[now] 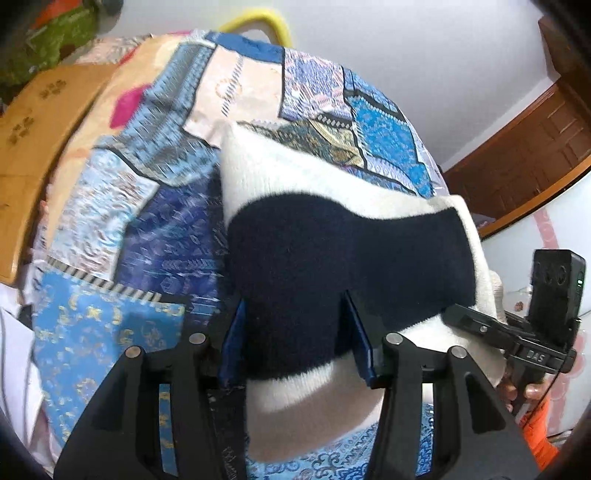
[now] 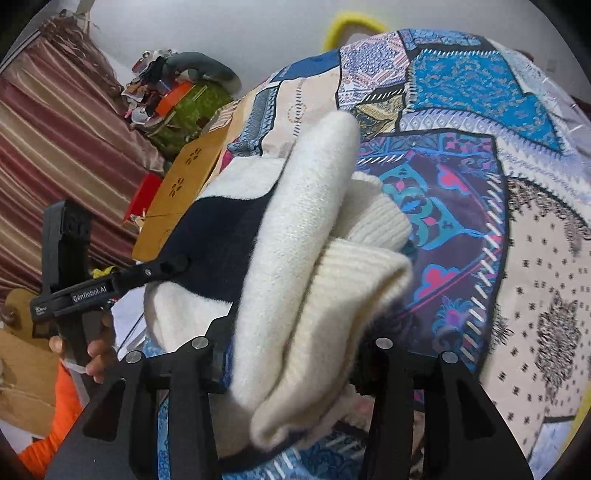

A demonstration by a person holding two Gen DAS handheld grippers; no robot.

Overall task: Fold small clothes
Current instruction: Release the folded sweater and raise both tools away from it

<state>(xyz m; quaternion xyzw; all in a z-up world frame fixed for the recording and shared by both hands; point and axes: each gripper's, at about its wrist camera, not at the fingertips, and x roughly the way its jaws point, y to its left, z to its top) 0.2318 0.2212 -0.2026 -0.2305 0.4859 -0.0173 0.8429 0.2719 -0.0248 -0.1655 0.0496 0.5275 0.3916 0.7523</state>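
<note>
Here both grippers hold one knitted sweater (image 1: pixel 332 258), cream with a broad navy band, lifted above a bed covered by a patchwork bedspread (image 1: pixel 147 206) in blues, creams and purples. In the left wrist view the left gripper (image 1: pixel 299 332) has its blue-padded jaws set either side of the navy band, with the thick knit filling the gap between them, so they are clamped on the sweater. The cloth stretches from there to the right, where the right gripper (image 1: pixel 476 321) grips its cream edge; a hand (image 1: pixel 517 391) wraps that tool's handle at the near right. In the right wrist view the right gripper (image 2: pixel 295 354) has a thick roll of cream knit bunched between its jaws, the ribbed cuffs or hem lying folded on the right side of the bundle; the jaw tips are hidden by the fabric, yet the cloth is pinched between them. The left gripper (image 2: pixel 162 266) shows at the left, biting the navy part, held by a hand (image 2: pixel 92 354) with an orange sleeve below. A wooden headboard (image 2: pixel 184 192) with small flower cut-outs stands along the far left of the bed, beyond it a green bag (image 2: pixel 192 110) and a striped curtain (image 2: pixel 66 140). A yellow loop (image 1: pixel 258 22) shows at the far edge of the bed against the white wall
</note>
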